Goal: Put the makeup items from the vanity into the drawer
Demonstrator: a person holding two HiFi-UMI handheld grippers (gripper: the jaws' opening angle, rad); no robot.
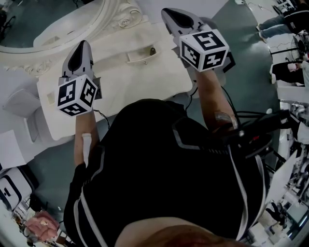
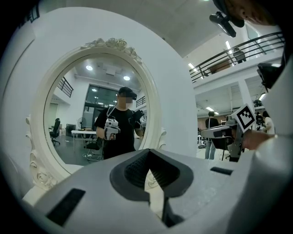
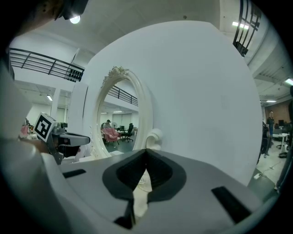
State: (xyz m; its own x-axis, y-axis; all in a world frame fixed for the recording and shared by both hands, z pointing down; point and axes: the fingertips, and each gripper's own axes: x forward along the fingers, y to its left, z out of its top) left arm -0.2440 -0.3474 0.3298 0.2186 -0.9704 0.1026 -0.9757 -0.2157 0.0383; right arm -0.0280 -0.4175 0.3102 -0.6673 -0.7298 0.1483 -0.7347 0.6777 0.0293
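Observation:
The white vanity (image 1: 116,77) stands in front of me with its oval carved mirror (image 1: 48,24) at the back left. A small drawer front with a handle (image 1: 144,54) sits shut on the vanity between my two grippers. No makeup item shows in any view. My left gripper (image 1: 83,46) hangs over the vanity's left part, shut and empty, and points at the mirror (image 2: 91,119). My right gripper (image 1: 169,13) is held over the back right corner, shut with nothing in it. The mirror (image 3: 119,119) and the left gripper (image 3: 59,135) show in the right gripper view.
A white seat (image 1: 21,103) stands left of the vanity. Black cables and gear (image 1: 256,130) lie at my right. People (image 1: 289,21) and desks are farther right. A pink object (image 1: 41,224) is on the floor at the bottom left.

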